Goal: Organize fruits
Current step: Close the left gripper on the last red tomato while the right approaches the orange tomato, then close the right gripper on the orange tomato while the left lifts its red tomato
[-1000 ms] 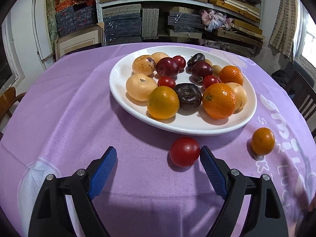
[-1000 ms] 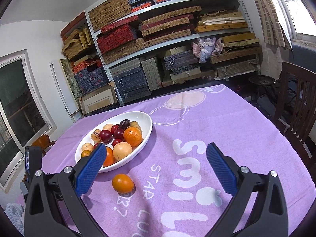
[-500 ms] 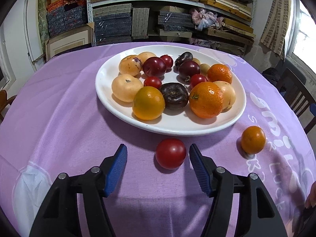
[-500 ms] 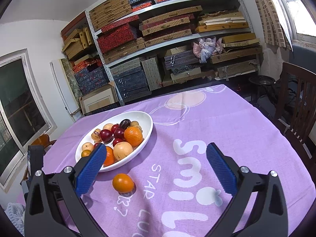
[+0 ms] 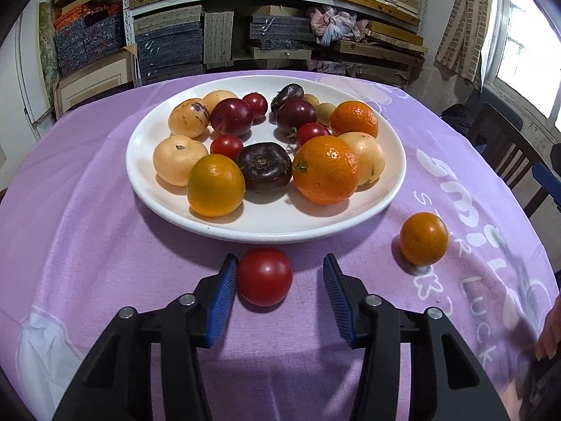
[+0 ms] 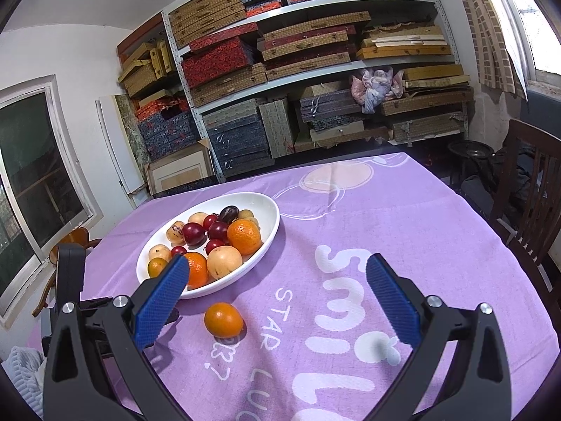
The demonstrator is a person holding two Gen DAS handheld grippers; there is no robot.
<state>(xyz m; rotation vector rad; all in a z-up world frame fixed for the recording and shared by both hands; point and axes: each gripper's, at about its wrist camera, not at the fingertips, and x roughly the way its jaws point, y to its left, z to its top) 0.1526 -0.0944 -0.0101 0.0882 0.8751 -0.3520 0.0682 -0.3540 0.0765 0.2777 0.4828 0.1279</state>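
Note:
A red tomato (image 5: 264,276) lies on the purple tablecloth just in front of the white plate (image 5: 280,228), which holds several oranges, tomatoes, plums and pale yellow fruits. My left gripper (image 5: 280,263) straddles the tomato and its jaws are closing: the left pad (image 5: 222,291) touches the tomato, while the right pad (image 5: 336,294) still stands apart from it. A loose orange (image 5: 423,238) sits on the cloth to the right of the plate. In the right wrist view that orange (image 6: 223,319) lies below and ahead of my right gripper (image 6: 277,263), which hangs open and empty beside the plate (image 6: 271,231).
Shelves (image 6: 315,70) stacked with flat boxes fill the wall behind the table. A dark wooden chair (image 6: 533,189) stands at the table's right side. A person's hand (image 5: 548,333) shows at the lower right edge of the left wrist view.
The left gripper's jaws have narrowed around the tomato, and the gripper has shifted so the tomato sits against the left pad. The right gripper has not moved.

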